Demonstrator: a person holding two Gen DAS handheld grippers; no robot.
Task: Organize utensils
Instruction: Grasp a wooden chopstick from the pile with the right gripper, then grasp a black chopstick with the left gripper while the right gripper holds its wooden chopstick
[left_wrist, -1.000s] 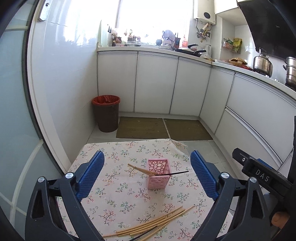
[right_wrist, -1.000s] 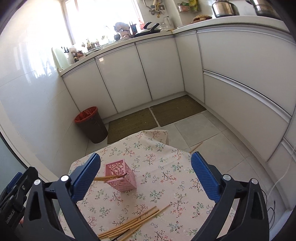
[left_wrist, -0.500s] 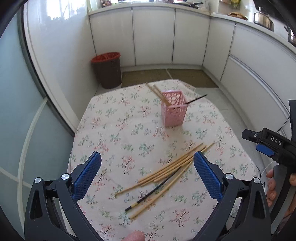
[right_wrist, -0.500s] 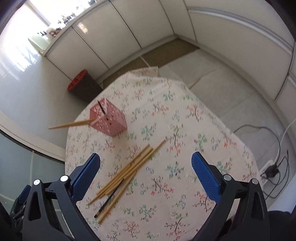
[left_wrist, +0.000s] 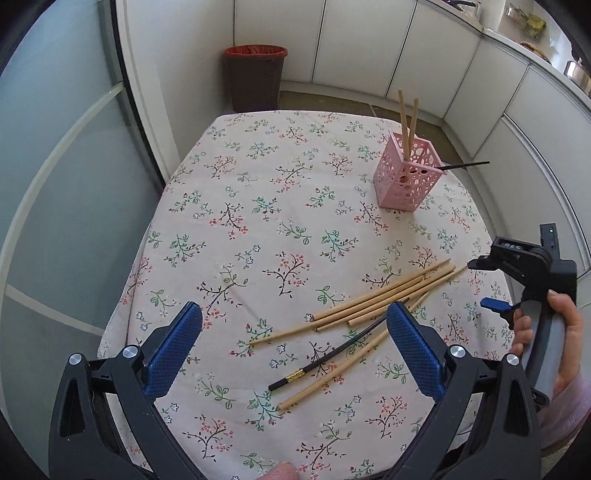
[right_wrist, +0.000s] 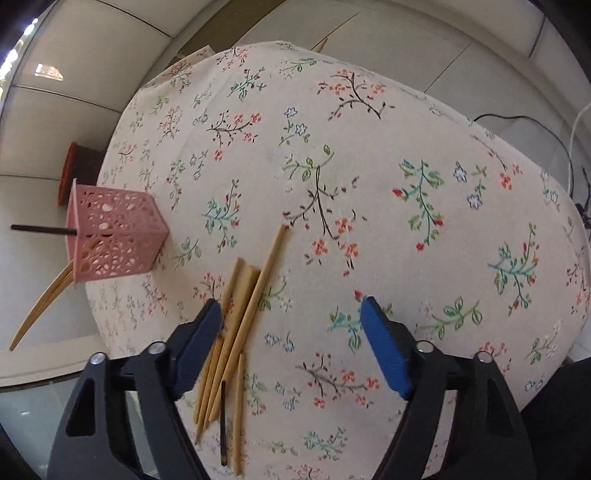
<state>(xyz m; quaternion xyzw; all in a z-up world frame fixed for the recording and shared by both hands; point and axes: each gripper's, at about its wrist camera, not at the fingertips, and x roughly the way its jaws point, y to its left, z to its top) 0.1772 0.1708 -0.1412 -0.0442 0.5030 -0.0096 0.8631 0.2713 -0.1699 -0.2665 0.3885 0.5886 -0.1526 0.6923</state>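
A pink perforated holder (left_wrist: 408, 176) stands on the floral tablecloth (left_wrist: 280, 229) at the far right, with two wooden chopsticks and one black chopstick in it. Several loose wooden chopsticks (left_wrist: 380, 297) and a black chopstick (left_wrist: 332, 360) lie near the table's front right. My left gripper (left_wrist: 293, 341) is open and empty above the cloth, just left of the loose pile. My right gripper (right_wrist: 291, 349) is open and empty, low over the pile (right_wrist: 242, 314), its left finger over the sticks. The holder (right_wrist: 114, 236) shows at the left there.
A red-lined waste bin (left_wrist: 255, 75) stands on the floor beyond the table. White cabinets (left_wrist: 369, 55) run along the back and right. A glass door (left_wrist: 55, 184) is at the left. Cables (right_wrist: 535, 125) lie on the floor by the table.
Both grippers have tilted down and come closer to the table. The right gripper has dropped low over the loose chopsticks. Both stay open.
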